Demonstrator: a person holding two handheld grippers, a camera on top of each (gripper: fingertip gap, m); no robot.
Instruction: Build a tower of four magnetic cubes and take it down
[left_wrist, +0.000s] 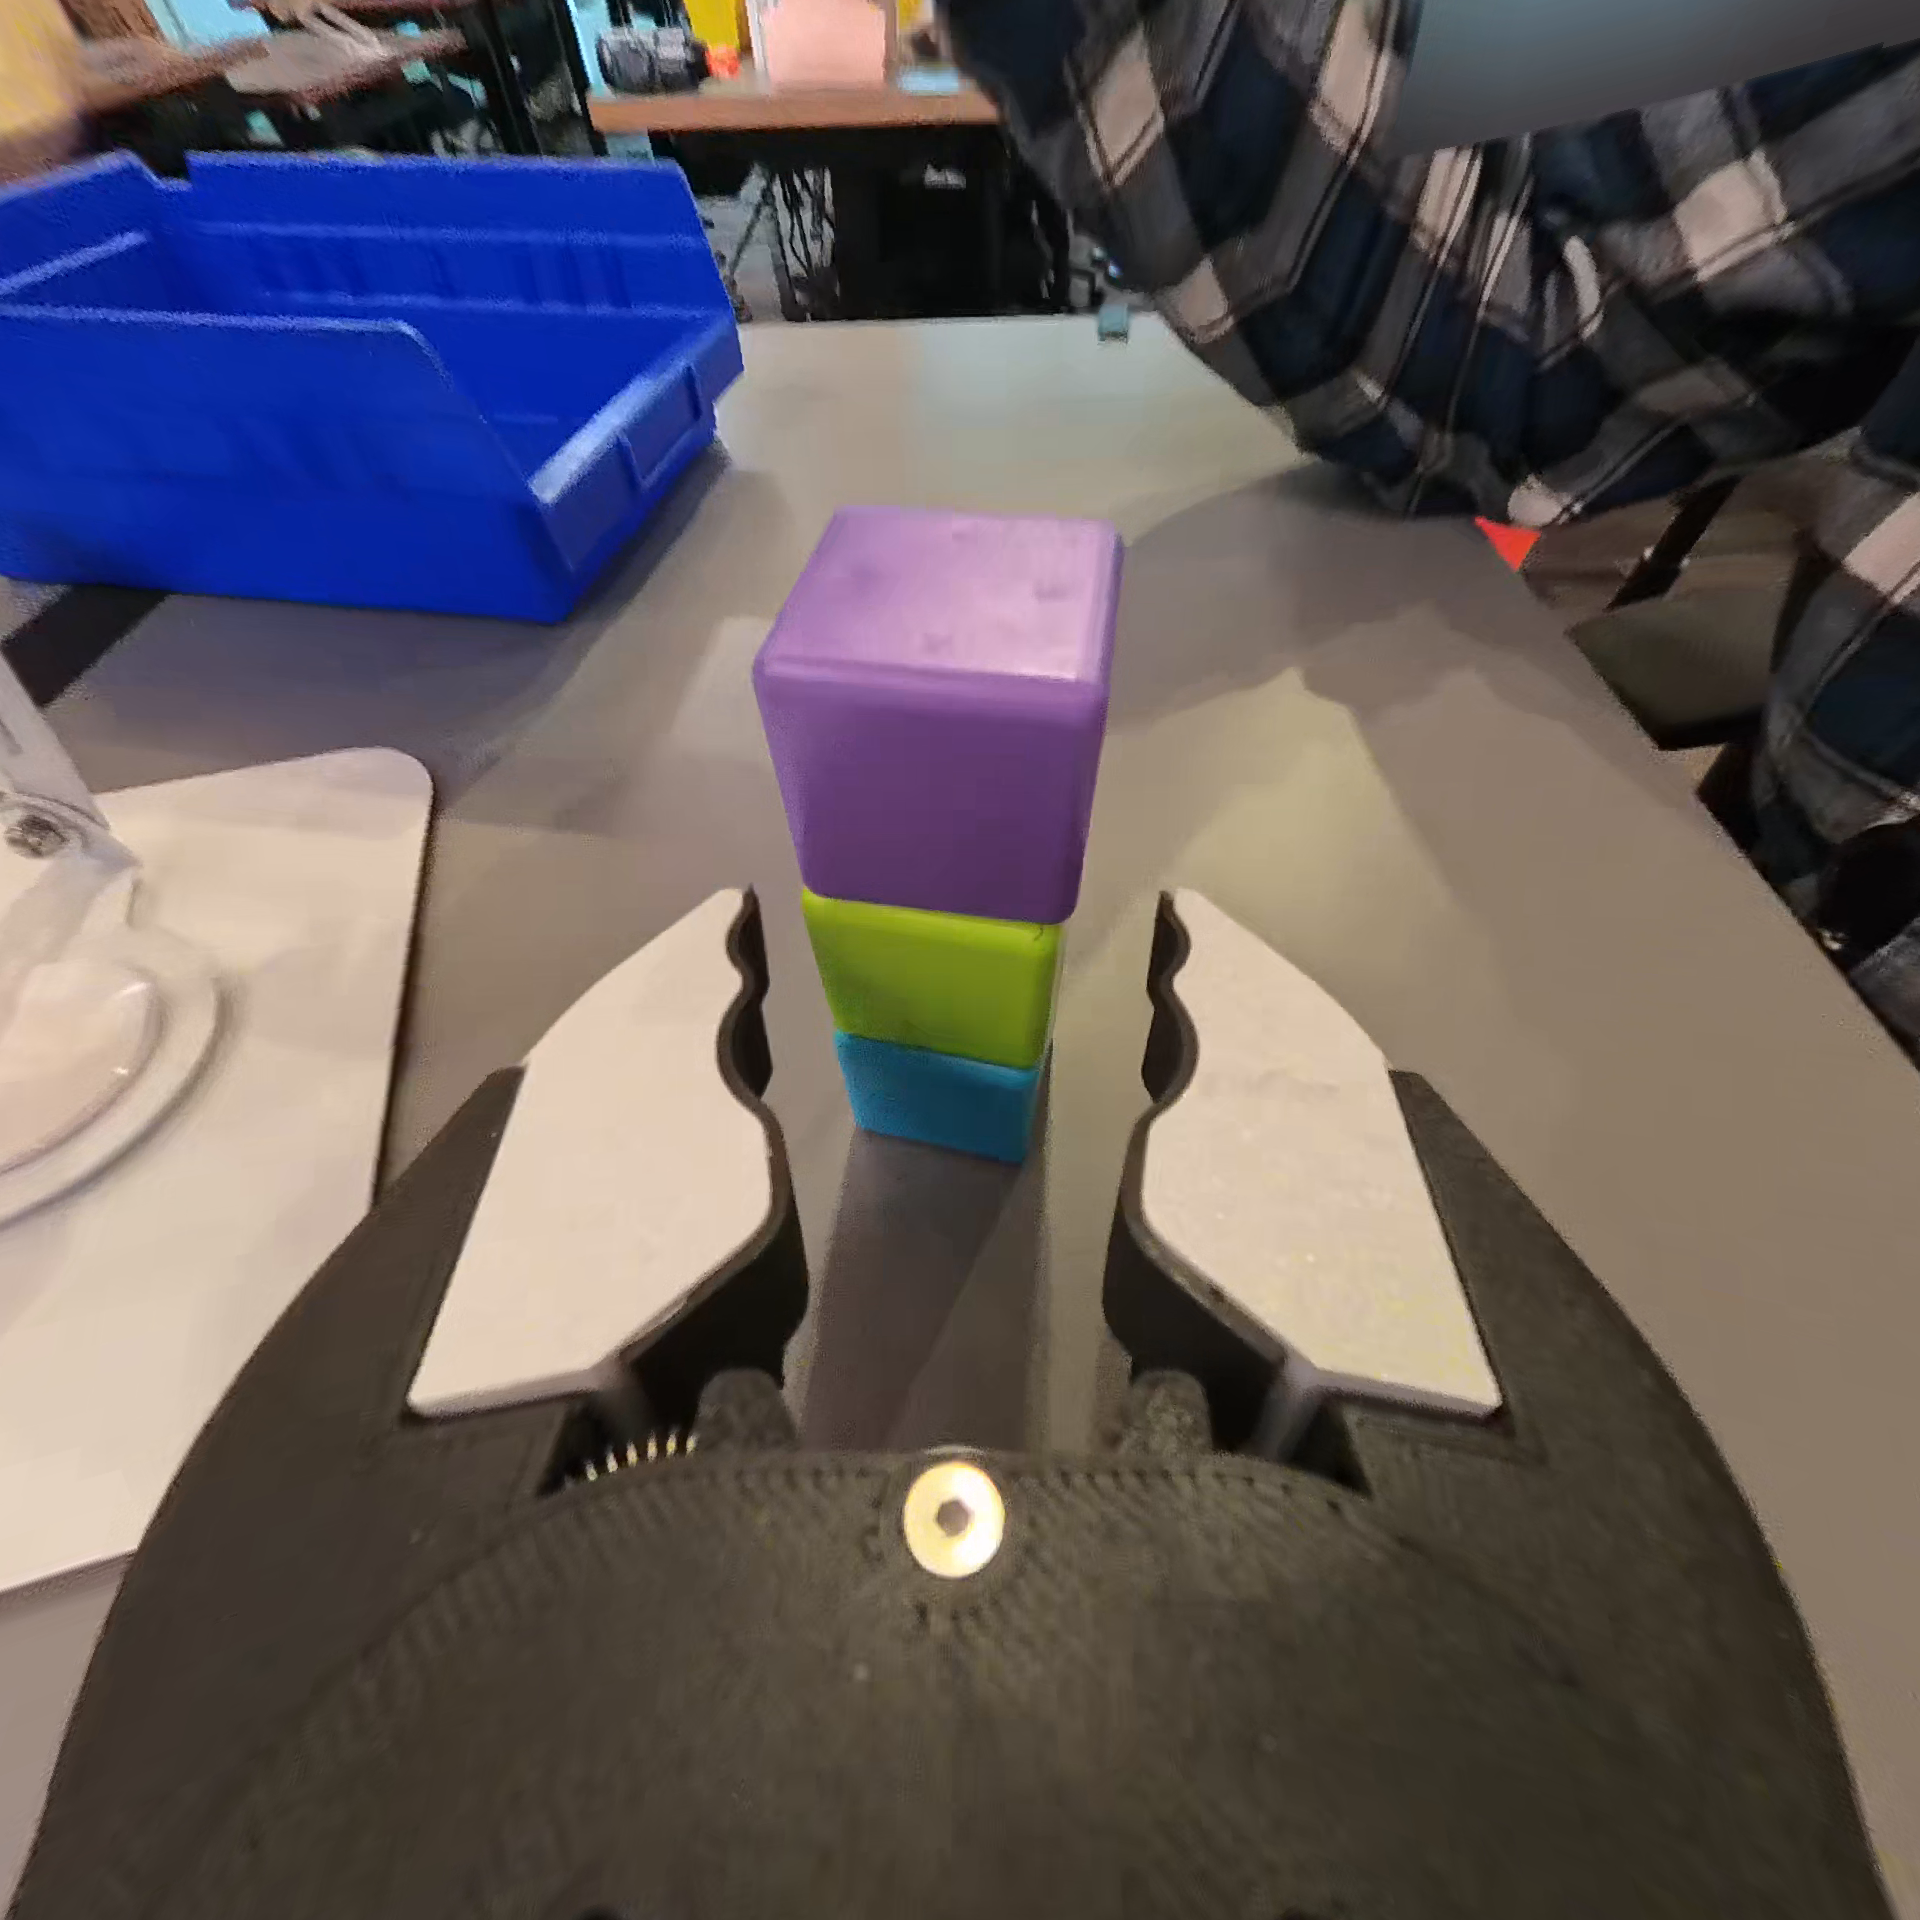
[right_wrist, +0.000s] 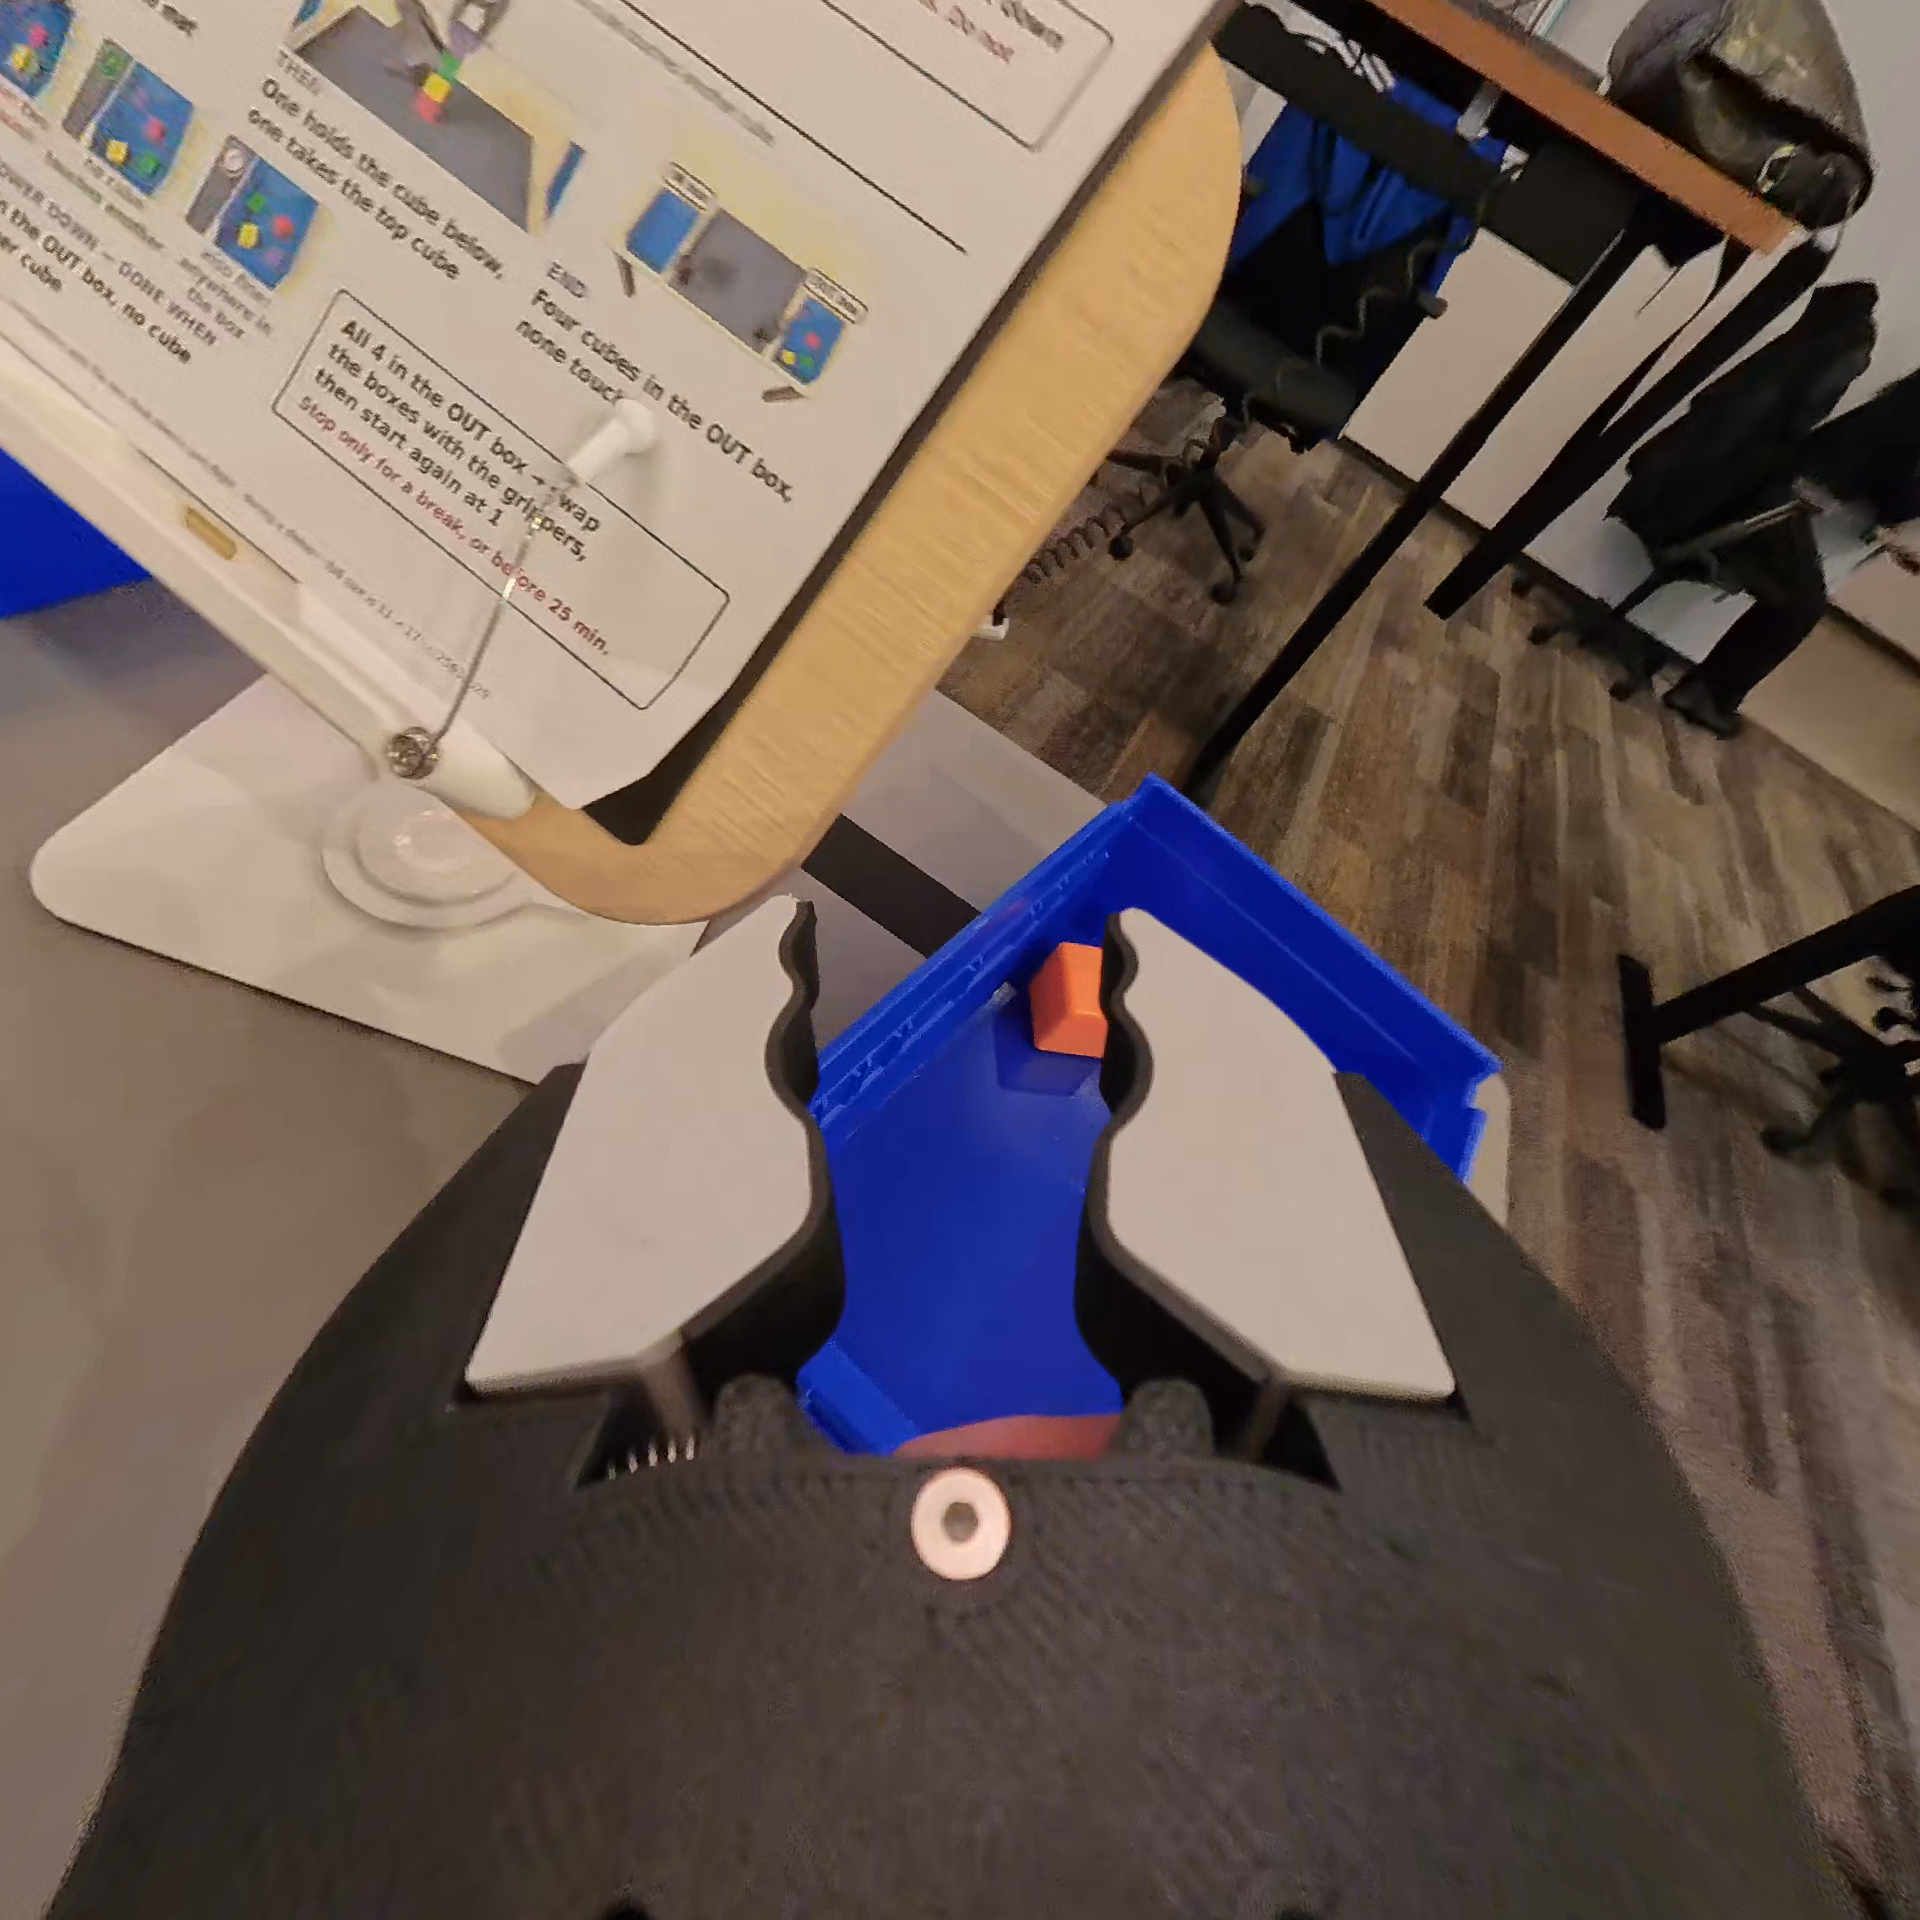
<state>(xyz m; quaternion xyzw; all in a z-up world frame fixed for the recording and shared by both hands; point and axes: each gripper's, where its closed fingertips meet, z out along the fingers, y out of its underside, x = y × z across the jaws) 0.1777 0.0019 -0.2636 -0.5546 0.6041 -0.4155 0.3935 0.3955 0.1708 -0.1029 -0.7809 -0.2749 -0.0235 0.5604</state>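
Left wrist view: my left gripper (left_wrist: 961, 914) sits wide open, holding nothing, its tips flanking the green cube (left_wrist: 935, 977) without touching. The stack stands straight ahead: purple cube (left_wrist: 935, 717) on top, green in the middle, blue cube (left_wrist: 940, 1107) on the grey table (left_wrist: 1351, 883). Bare table lies to either side of the stack. A blue bin (left_wrist: 343, 384) sits far left, a white stand base (left_wrist: 260, 1039) near left, a plaid sleeve (left_wrist: 1558, 291) upper right.

Right wrist view: my right gripper (right_wrist: 961, 925) hangs open and empty over a second blue bin (right_wrist: 966, 1226) at the table's edge. An orange cube (right_wrist: 1065, 997) lies inside it, beyond the fingertips. An instruction sheet (right_wrist: 520, 312) stands close on the left.
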